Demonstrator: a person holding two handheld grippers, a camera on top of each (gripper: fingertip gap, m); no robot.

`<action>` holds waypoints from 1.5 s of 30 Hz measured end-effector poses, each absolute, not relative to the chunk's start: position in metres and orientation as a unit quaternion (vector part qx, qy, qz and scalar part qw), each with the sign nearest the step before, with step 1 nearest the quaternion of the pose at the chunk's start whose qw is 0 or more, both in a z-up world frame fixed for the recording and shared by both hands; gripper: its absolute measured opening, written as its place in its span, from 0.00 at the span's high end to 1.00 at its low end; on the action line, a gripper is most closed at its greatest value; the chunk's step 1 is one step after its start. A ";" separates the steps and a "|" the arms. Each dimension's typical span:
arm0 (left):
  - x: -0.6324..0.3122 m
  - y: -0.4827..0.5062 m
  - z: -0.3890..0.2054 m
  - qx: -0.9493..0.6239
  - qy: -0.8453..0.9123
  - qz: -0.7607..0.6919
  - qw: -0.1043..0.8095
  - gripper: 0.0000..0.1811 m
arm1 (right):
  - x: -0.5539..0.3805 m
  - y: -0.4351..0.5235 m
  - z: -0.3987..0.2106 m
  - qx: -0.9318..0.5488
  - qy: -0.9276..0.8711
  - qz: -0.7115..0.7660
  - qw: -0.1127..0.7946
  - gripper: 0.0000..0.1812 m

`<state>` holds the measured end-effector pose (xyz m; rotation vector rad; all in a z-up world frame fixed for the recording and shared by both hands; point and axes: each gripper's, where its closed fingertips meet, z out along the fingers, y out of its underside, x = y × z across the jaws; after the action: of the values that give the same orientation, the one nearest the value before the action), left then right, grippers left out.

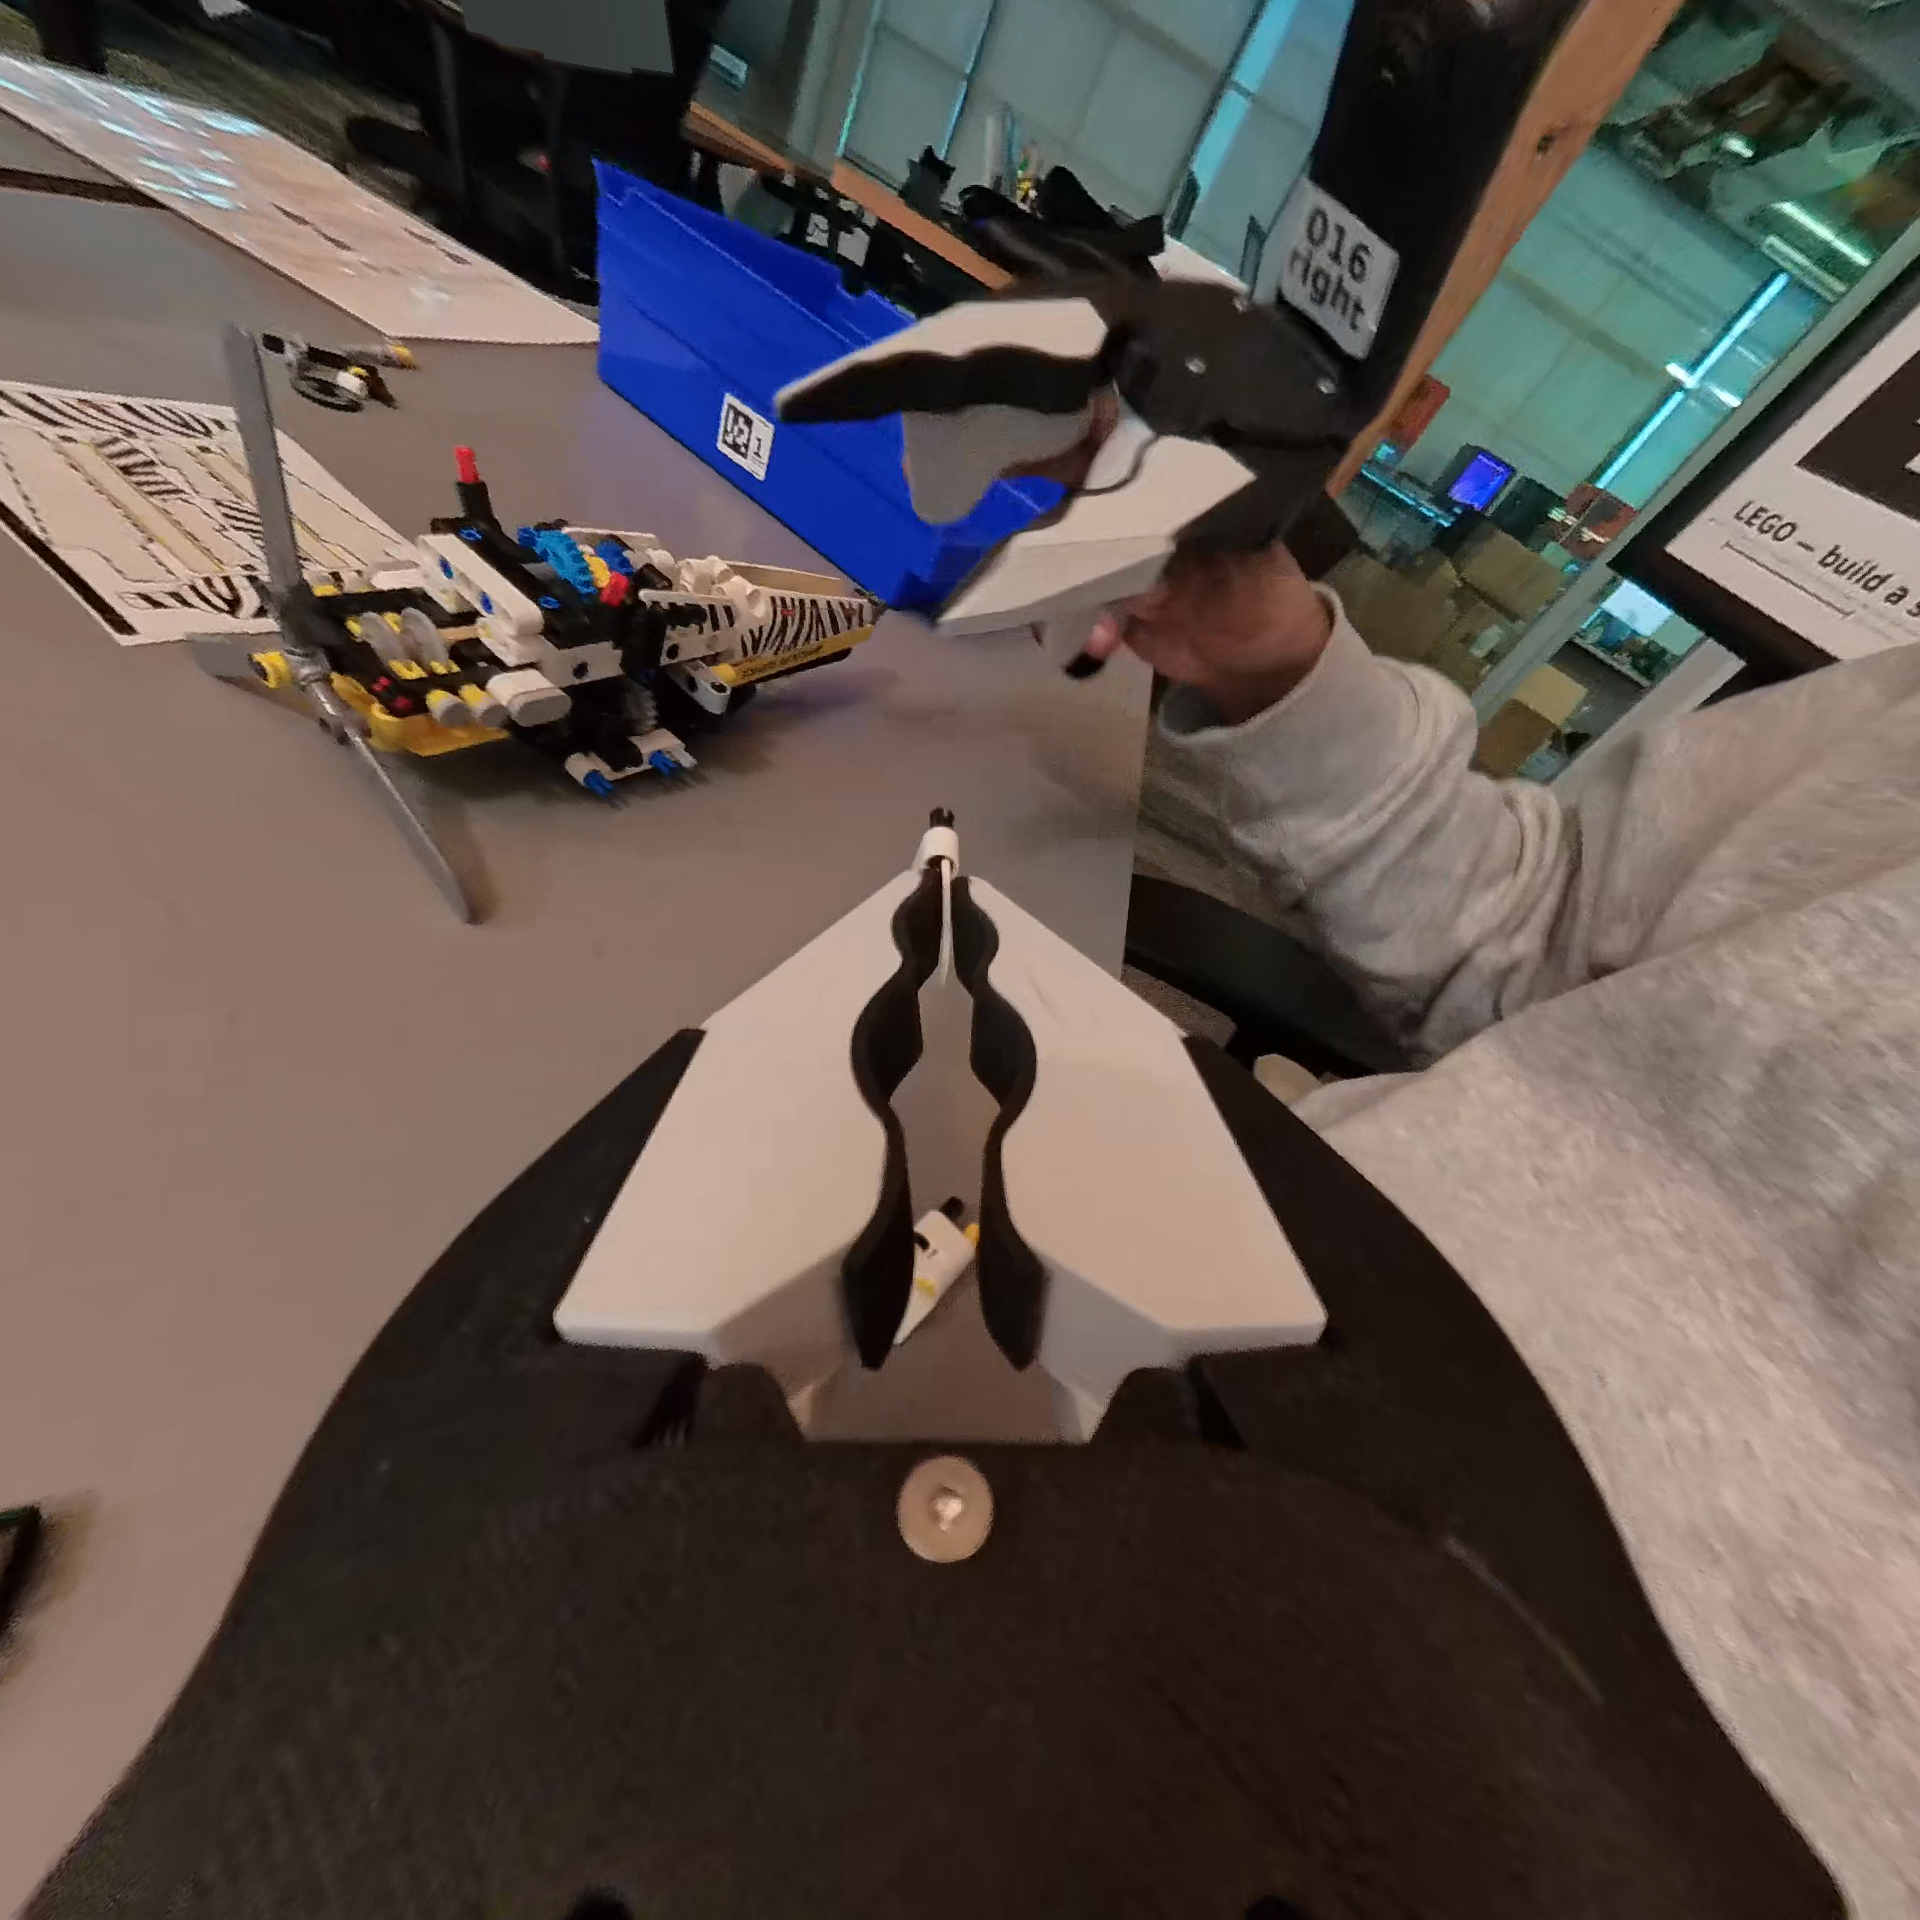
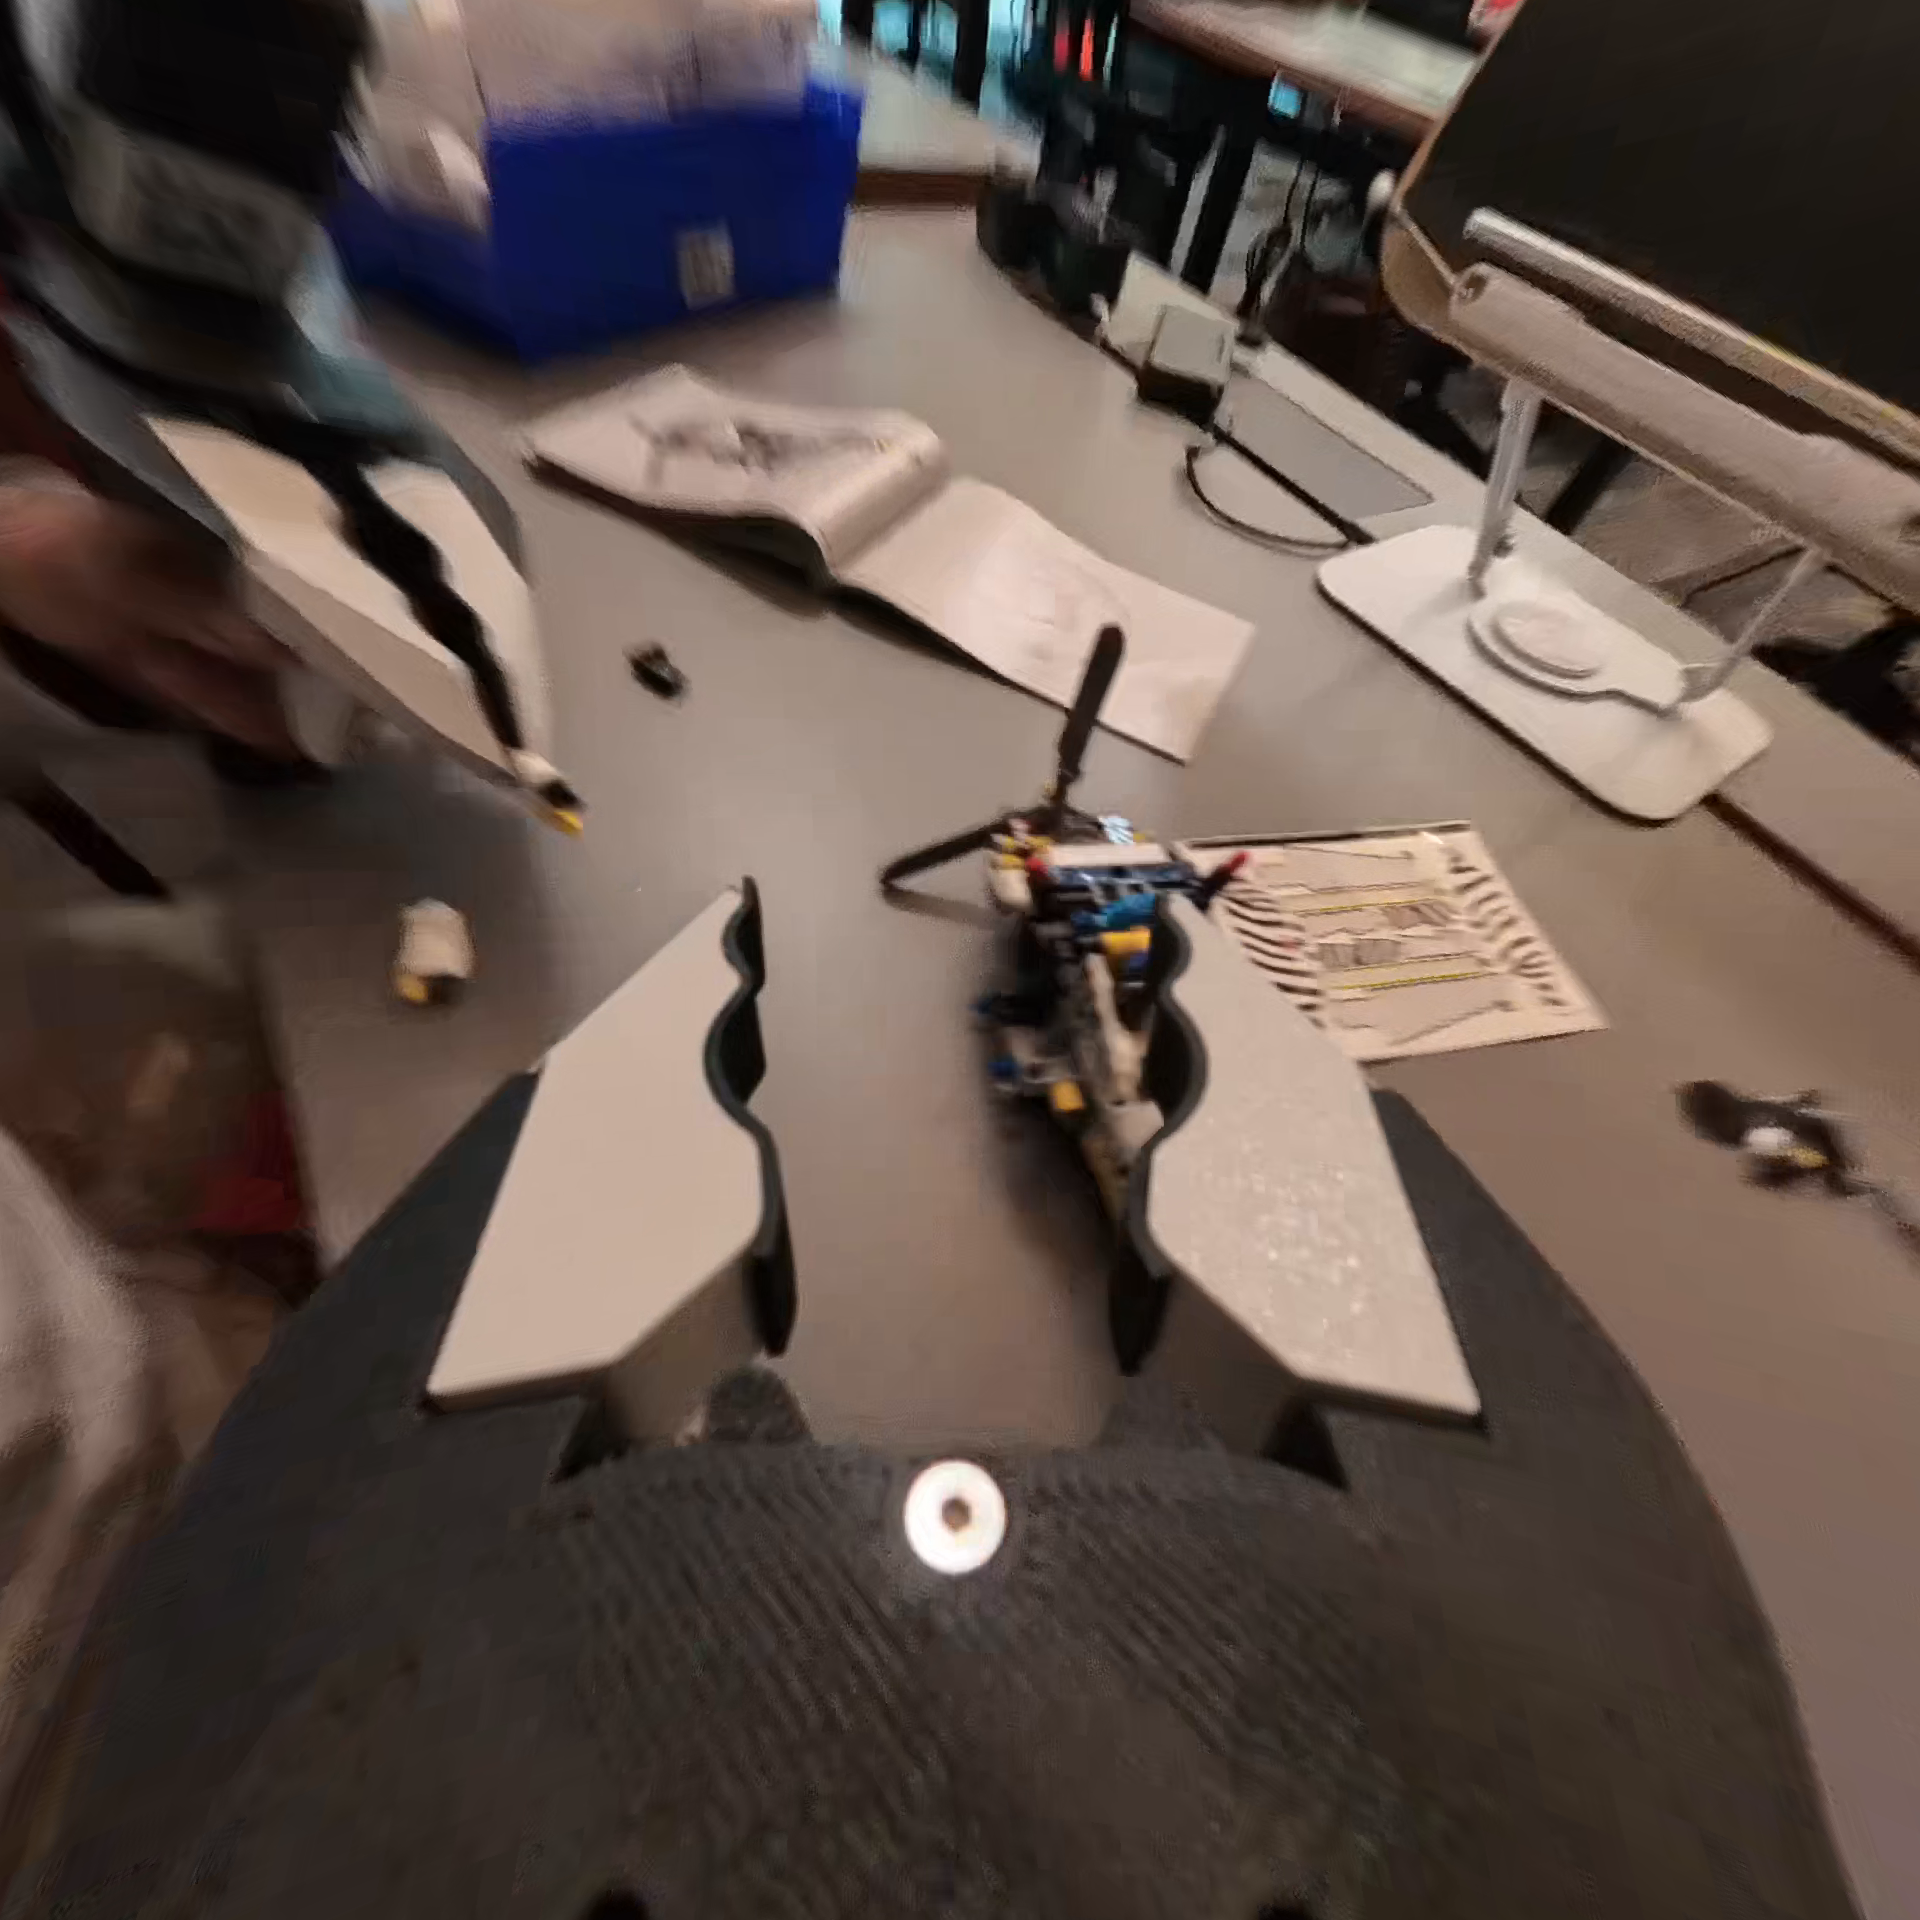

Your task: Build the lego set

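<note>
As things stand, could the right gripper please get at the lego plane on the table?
Probably yes. The right gripper is open and carries nothing, and the lego plane lies on the table just ahead, near its right finger, with nothing between them.

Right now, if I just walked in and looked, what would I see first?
Probably the half-built lego plane with zebra stripes and a long grey propeller, sitting on the grey table. Behind it stands a bright blue bin. Close up, the left gripper pinches a tiny white and black piece at its tips, while the right gripper hangs open above the plane's tail.
</note>
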<state>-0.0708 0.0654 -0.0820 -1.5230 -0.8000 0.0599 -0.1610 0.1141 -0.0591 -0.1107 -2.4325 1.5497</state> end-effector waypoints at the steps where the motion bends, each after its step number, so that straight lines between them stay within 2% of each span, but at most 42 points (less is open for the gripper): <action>1: -0.071 0.064 -0.082 -0.671 -0.355 0.029 0.650 1.00 | -0.172 0.112 -0.067 -0.021 -0.855 0.498 0.141 0.59; 5: -0.074 0.059 -0.085 -0.677 -0.363 0.042 0.639 1.00 | -0.204 0.099 -0.098 0.014 -0.909 0.404 0.098 0.58; 11: -0.078 0.048 -0.090 -0.698 -0.369 0.087 0.608 1.00 | -0.217 0.096 -0.128 0.043 -0.944 0.324 0.043 0.69; 15: -0.093 0.041 -0.087 -0.696 -0.408 0.118 0.579 1.00 | -0.210 0.094 -0.127 0.078 -0.940 0.330 0.043 0.73; 18: -0.098 0.049 -0.078 -0.706 -0.413 0.127 0.561 1.00 | -0.188 0.093 -0.126 0.110 -0.930 0.349 -0.010 0.73; 23: -0.092 0.061 -0.099 -0.773 -0.416 0.184 0.443 1.00 | -0.145 0.099 -0.124 0.189 -0.907 0.369 -0.067 0.73; 25: -0.083 0.072 -0.103 -0.786 -0.411 0.179 0.426 1.00 | -0.134 0.102 -0.124 0.207 -0.905 0.366 -0.070 0.73; 34: -0.049 0.090 -0.112 -0.801 -0.425 0.120 0.403 1.00 | -0.088 0.112 -0.124 0.259 -0.893 0.354 -0.103 0.73; 45: -0.042 0.091 -0.112 -0.802 -0.426 0.102 0.405 1.00 | -0.078 0.110 -0.124 0.270 -0.886 0.358 -0.115 0.73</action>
<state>-0.0417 0.0908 -0.1117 -2.0244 -1.0760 0.2576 -0.0785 0.1103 -0.1240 0.9164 -3.0080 1.2166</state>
